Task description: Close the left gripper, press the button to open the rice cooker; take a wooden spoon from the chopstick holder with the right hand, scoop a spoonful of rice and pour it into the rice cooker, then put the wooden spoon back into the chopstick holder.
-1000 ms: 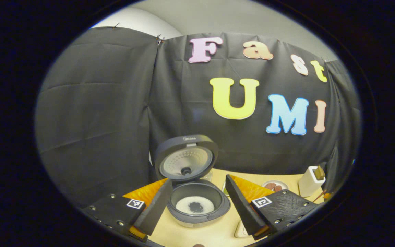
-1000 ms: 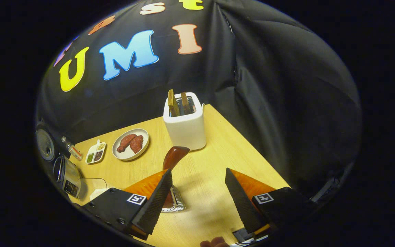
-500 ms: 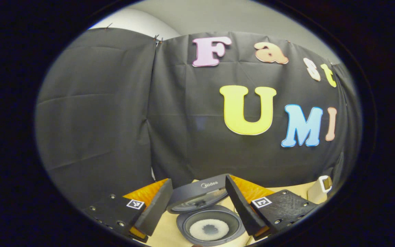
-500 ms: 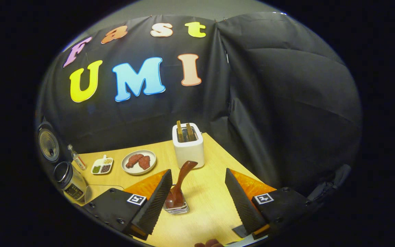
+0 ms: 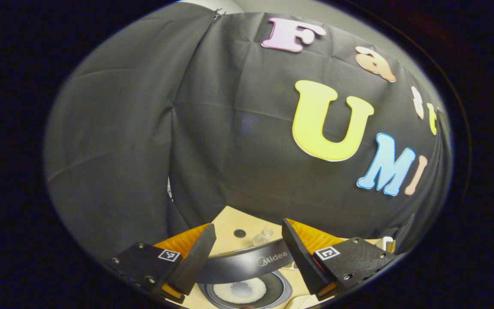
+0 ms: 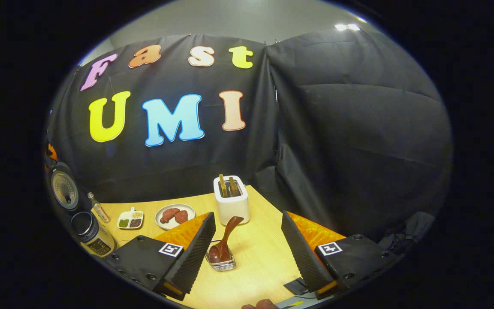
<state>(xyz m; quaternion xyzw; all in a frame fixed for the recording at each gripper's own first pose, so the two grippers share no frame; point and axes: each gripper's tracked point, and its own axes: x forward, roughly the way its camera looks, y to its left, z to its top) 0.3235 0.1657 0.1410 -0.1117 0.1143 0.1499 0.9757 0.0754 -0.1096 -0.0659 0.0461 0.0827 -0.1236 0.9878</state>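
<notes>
The rice cooker [image 5: 247, 262] stands with its lid raised right below my left gripper [image 5: 248, 224], whose fingers are spread with nothing between them. White rice [image 5: 240, 289] lies in its inner pot. In the right gripper view the cooker [image 6: 89, 235] sits at the far left, lid [image 6: 64, 189] up. A brown wooden spoon [image 6: 226, 237] leans in the small clear chopstick holder [image 6: 222, 265] on the table. My right gripper [image 6: 248, 214] is open above and behind it, the spoon near its left finger and untouched.
A white toaster [image 6: 231, 201] with two slices stands at the table's back edge. Left of it are a plate of meat [image 6: 174, 214], a small divided dish [image 6: 130, 219] and a small bottle [image 6: 98, 209]. Part of a hand [image 6: 259, 304] shows at the bottom.
My left gripper has moved in over the cooker, so the lid and pot slid to the bottom of its view. My right gripper has drawn back and up from the spoon and holder.
</notes>
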